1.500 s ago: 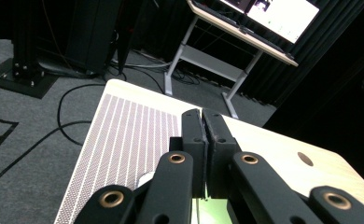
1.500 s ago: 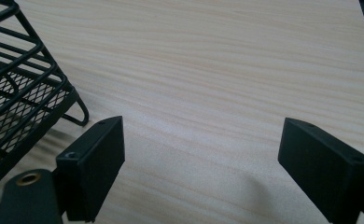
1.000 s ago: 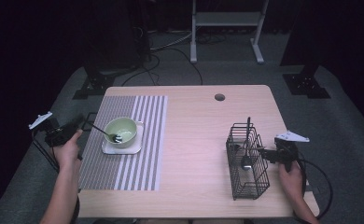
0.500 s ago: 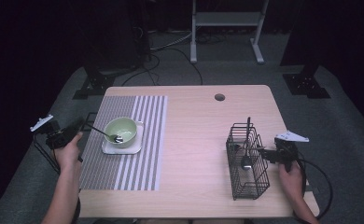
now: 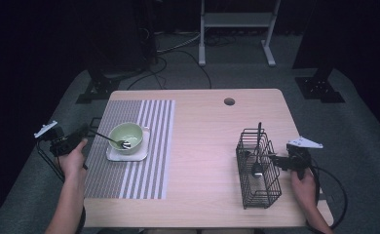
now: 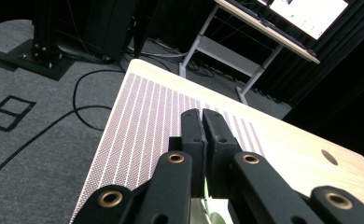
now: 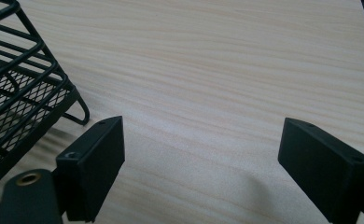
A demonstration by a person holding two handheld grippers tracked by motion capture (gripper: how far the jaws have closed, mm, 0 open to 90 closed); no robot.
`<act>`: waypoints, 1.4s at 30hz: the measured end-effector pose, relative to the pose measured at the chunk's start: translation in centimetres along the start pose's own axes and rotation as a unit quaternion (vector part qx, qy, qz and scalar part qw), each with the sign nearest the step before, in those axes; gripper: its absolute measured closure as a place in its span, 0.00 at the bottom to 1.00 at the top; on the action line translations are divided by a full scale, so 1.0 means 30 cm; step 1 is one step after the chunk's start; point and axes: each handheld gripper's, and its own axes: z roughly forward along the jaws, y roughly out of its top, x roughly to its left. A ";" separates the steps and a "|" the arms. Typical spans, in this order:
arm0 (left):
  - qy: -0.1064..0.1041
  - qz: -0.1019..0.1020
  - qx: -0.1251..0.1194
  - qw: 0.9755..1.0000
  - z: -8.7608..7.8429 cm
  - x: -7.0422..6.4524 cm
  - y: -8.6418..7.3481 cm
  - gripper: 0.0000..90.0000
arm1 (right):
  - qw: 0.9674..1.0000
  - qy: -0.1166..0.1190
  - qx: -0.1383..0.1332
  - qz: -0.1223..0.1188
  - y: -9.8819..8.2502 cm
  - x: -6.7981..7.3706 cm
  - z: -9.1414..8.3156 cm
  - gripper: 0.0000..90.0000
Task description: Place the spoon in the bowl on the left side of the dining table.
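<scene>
A pale green bowl [image 5: 126, 134] stands on a white square saucer [image 5: 127, 155] on the striped placemat [image 5: 129, 180]. A spoon [image 5: 115, 140] rests in the bowl, its handle pointing left toward my left gripper [image 5: 83, 134]. That gripper hovers at the mat's left edge, and its jaws [image 6: 202, 119] are shut together with nothing showing between them. At the right, a black wire basket [image 5: 258, 195] holds a few utensils upright. My right gripper [image 5: 275, 158] sits just right of the basket. It stands open over bare wood [image 7: 201, 158], with the basket's corner [image 7: 17, 93] to its left.
The wooden table [image 5: 202, 126] has a round cable hole [image 5: 229, 101] near its far edge. Cables lie on the grey carpet behind it, and a white stand [image 5: 232, 19] is farther back. The table's left edge runs right beside my left hand.
My left hand has drifted slightly left and toward the near side. The spoon, bowl, basket and right gripper have stayed put.
</scene>
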 end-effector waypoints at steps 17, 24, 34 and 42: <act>0.005 -0.003 0.008 1.000 0.019 0.018 -0.025 0.96 | 1.000 0.003 0.000 0.001 0.000 -0.001 0.000 0.15; 0.007 -0.004 0.011 1.000 0.028 0.023 -0.035 0.95 | 1.000 0.000 -0.001 0.001 -0.001 0.001 -0.001 0.15; 0.008 -0.010 0.013 1.000 0.022 0.038 -0.049 0.90 | 1.000 -0.003 0.002 -0.002 -0.001 0.004 -0.001 0.15; 0.011 -0.014 0.010 1.000 0.012 0.043 -0.050 0.83 | 1.000 -0.005 0.002 -0.004 -0.001 0.005 -0.001 0.15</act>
